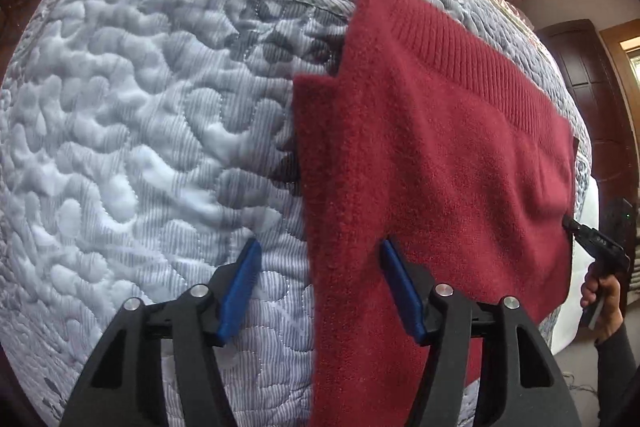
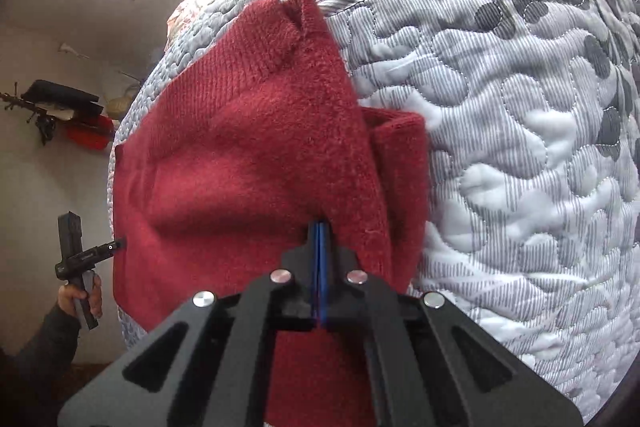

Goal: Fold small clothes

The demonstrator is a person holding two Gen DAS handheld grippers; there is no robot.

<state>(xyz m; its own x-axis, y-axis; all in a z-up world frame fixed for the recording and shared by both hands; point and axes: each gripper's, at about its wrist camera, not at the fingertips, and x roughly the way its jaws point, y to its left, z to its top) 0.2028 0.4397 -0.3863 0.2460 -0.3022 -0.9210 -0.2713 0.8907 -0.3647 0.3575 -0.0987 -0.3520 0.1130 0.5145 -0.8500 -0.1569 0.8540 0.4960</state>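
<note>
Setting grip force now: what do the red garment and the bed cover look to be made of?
Red garment: soft knit, probably wool or acrylic; fuzzy nap, ribbed band. Bed cover: quilted padded woven fabric, matte; stitched puffy swirls, fine printed stripes. Fibre cannot be told.

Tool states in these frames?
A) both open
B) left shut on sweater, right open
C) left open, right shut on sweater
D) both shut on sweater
C: the left tool stands wide open at the edge of the sweater, while the right tool is closed tight on a fold of it.
</note>
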